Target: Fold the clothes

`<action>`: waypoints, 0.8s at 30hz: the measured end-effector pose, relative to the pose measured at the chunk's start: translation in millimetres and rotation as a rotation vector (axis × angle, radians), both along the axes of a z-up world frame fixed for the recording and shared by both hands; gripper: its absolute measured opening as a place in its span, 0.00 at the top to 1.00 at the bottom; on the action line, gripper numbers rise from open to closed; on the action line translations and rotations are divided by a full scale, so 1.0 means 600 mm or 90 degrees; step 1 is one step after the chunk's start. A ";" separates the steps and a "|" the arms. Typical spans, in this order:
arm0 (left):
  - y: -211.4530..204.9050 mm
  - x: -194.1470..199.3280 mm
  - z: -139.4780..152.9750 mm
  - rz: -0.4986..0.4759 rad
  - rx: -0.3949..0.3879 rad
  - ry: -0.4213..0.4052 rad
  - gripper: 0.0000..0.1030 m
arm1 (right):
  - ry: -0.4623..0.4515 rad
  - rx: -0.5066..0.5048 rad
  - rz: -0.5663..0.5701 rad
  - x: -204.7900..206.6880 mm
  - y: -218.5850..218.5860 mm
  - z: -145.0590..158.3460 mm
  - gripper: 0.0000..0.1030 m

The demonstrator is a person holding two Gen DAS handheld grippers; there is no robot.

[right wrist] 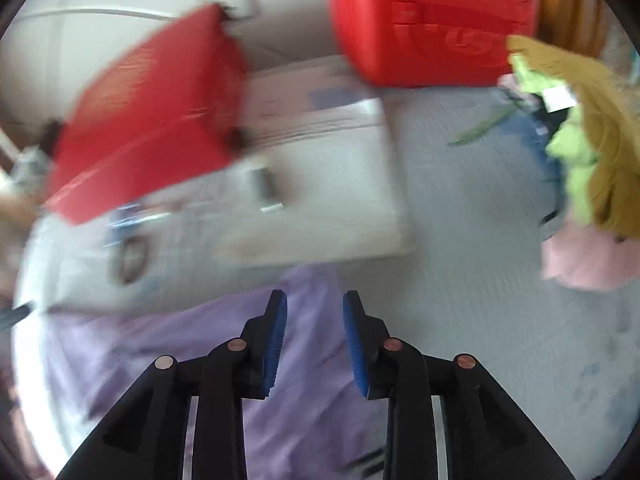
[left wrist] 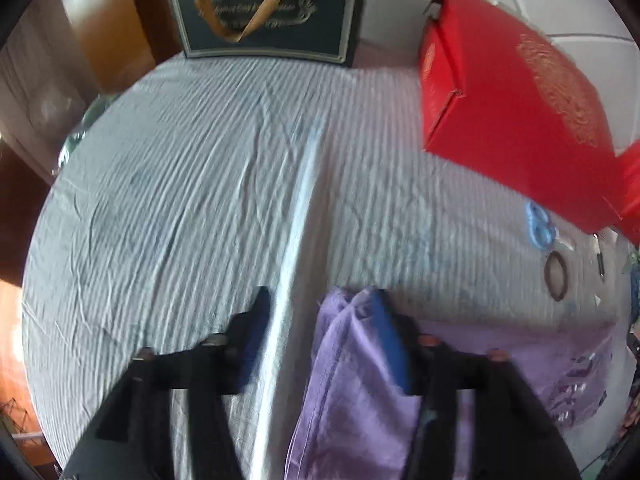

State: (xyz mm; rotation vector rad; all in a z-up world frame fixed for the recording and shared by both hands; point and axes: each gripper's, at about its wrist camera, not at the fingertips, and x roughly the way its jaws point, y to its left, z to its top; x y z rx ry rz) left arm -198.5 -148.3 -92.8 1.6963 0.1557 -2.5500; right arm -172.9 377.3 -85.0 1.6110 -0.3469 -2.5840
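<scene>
While lilac garment lay beside red box | left tongs spread, cloth draped (unpinched) | right tongs spread, empty | next: regrasp an edge.

soft daylight, no hard shadows; right wrist view heavily motion-blurred, left mildly, both bowed and dark-cornered by fisheye.
</scene>
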 end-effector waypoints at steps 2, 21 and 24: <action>0.016 0.009 0.001 -0.038 0.005 0.003 0.32 | -0.012 -0.050 0.031 0.020 -0.020 -0.004 0.72; -0.048 0.172 -0.021 0.008 0.015 -0.056 0.27 | -0.070 -0.114 -0.149 0.182 0.022 -0.052 0.36; -0.041 0.200 -0.012 -0.009 0.032 -0.035 0.26 | -0.077 -0.128 -0.180 0.192 0.024 -0.068 0.36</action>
